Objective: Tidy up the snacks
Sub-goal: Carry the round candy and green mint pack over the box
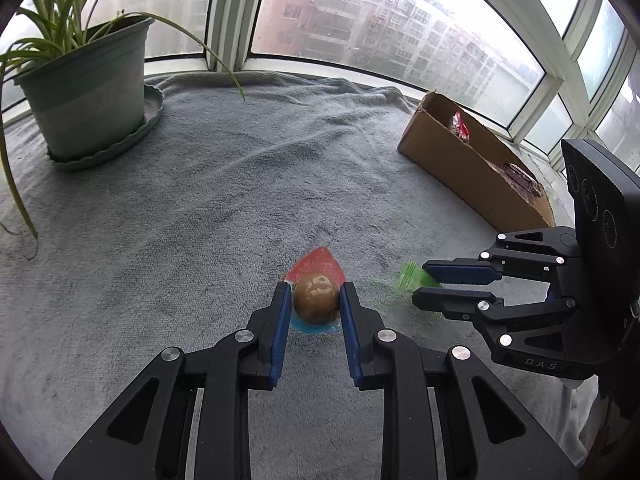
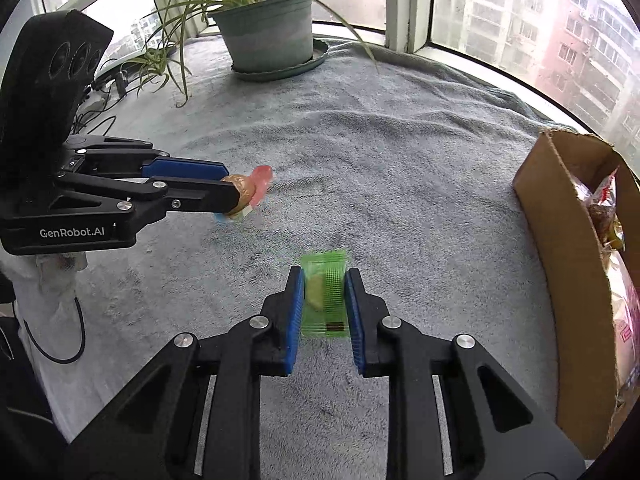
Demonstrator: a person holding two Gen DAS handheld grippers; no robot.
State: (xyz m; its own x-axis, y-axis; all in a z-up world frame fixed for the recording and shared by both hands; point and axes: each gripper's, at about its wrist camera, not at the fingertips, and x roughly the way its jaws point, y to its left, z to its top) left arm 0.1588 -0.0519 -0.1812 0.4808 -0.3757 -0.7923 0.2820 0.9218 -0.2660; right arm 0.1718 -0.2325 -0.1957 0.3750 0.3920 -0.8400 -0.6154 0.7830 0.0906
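Observation:
My left gripper point(image 1: 315, 294) is shut on a round brown snack in a clear wrapper with red and blue ends point(image 1: 317, 298), just above the grey towel. In the right wrist view the left gripper point(image 2: 230, 188) holds that same snack point(image 2: 246, 192) at the left. My right gripper point(image 2: 323, 280) is shut on a green wrapped snack point(image 2: 324, 292), with both blue pads pressed on its sides. The left wrist view shows the right gripper point(image 1: 420, 282) at the right with the green snack point(image 1: 412, 276) between its fingers. A cardboard box point(image 2: 576, 248) with several snack packets stands to the right.
A grey towel point(image 1: 208, 208) covers the sill. A potted plant in a green pot point(image 1: 86, 92) with long leaves stands at the back left. Window frames point(image 1: 228, 12) close off the far side. Cables point(image 2: 100, 100) lie beside the left gripper's body.

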